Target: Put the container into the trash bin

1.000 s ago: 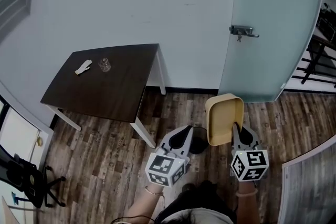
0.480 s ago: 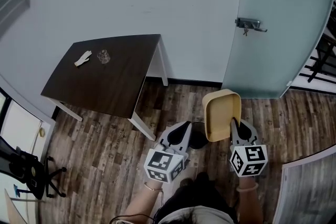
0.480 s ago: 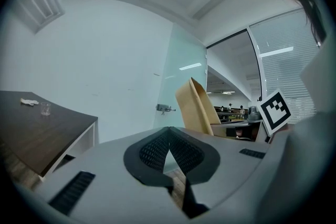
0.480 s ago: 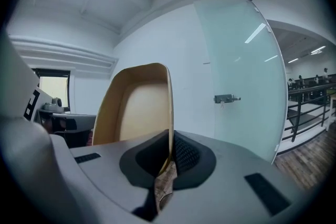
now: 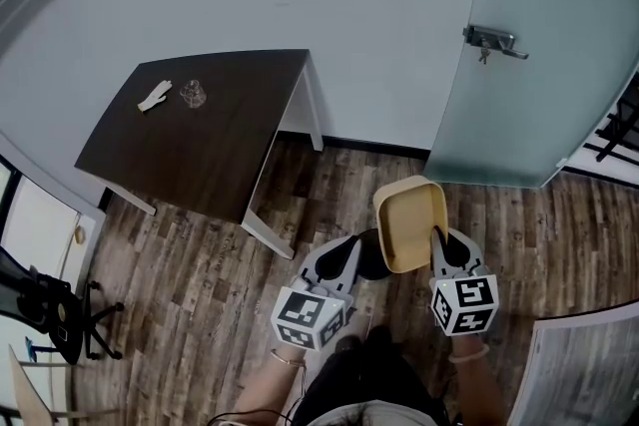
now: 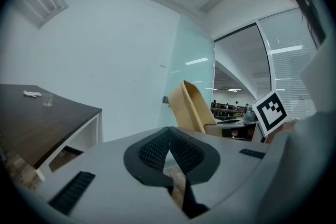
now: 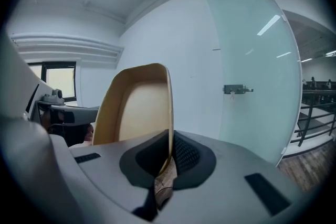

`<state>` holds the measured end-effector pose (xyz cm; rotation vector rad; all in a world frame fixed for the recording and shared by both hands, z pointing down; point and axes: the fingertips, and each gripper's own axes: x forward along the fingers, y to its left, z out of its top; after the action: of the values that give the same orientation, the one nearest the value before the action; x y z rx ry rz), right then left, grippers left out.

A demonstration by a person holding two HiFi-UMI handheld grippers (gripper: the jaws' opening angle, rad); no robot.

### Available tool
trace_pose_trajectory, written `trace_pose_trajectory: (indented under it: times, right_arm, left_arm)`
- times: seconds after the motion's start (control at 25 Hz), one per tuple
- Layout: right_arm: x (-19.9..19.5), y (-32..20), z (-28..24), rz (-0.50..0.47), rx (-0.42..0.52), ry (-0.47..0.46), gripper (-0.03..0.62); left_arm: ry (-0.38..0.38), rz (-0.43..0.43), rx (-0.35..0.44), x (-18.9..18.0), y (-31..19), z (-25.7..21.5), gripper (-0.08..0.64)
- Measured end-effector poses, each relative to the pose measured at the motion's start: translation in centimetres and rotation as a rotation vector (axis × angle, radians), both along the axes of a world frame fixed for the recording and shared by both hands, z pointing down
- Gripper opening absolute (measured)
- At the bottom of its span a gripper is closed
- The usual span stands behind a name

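- The right gripper (image 5: 437, 234) has its jaws closed tight on one thin edge of the tan container (image 5: 407, 219), nipping the wall between its dark pads (image 7: 185, 153).
- The container stands up on that edge above the jaws. Its hollow side faces the left gripper (image 5: 349, 244) and, in the head view, tips up toward the camera.
- In the right gripper view the container (image 7: 139, 102) rises tall and slightly tilted in front of the pale wall, left of the frosted glass door (image 7: 252, 60).
- The left gripper's jaws are brought together at their tips (image 6: 168, 129) with nothing held between them.
- Both grippers are held side by side, close in front of the person's body, over the wooden floor (image 5: 200, 284). They point away from the person toward the wall and door, with the marker cubes nearest the body.
- The person's wrists show just behind the cubes, the left wrist (image 5: 290, 360) and the right wrist (image 5: 467, 352).
- The dark table (image 5: 230, 145) stands well apart, off to the left.
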<state>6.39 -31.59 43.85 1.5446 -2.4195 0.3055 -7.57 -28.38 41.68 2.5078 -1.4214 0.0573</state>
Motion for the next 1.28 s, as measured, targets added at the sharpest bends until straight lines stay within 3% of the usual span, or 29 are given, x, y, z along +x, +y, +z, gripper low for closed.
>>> trace_pose_trajectory:
  times: [0.24,0.52,0.84,1.04,1.28]
  right_arm:
    - [-0.2,-4.2,2.7,-0.051,-0.032,0.019,0.008]
    - [-1.5,-7.5,7.1,-0.086,-0.081,0.087,0.008]
    - [-3.8,-9.8,13.9,-0.101,-0.173,0.18,0.008]
    - [-4.6,-11.7,19.3,-0.081,-0.242,0.193,0.008]
    - [-4.9,-13.9,25.3,-0.093,-0.304,0.274,0.009]
  left_arm:
    - [-0.001,-0.053,-0.035,-0.3,-3.9,2.8,0.018]
    - [-0.034,-0.049,-0.056,-1.1,-8.3,6.6,0.018]
    - [-0.009,-0.005,-0.084,-2.6,-11.9,11.7,0.02]
    - [0.019,-0.042,-0.119,-4.0,-14.7,15.8,0.018]
    - [0.037,-0.054,-0.148,-4.8,-17.3,19.9,0.018]
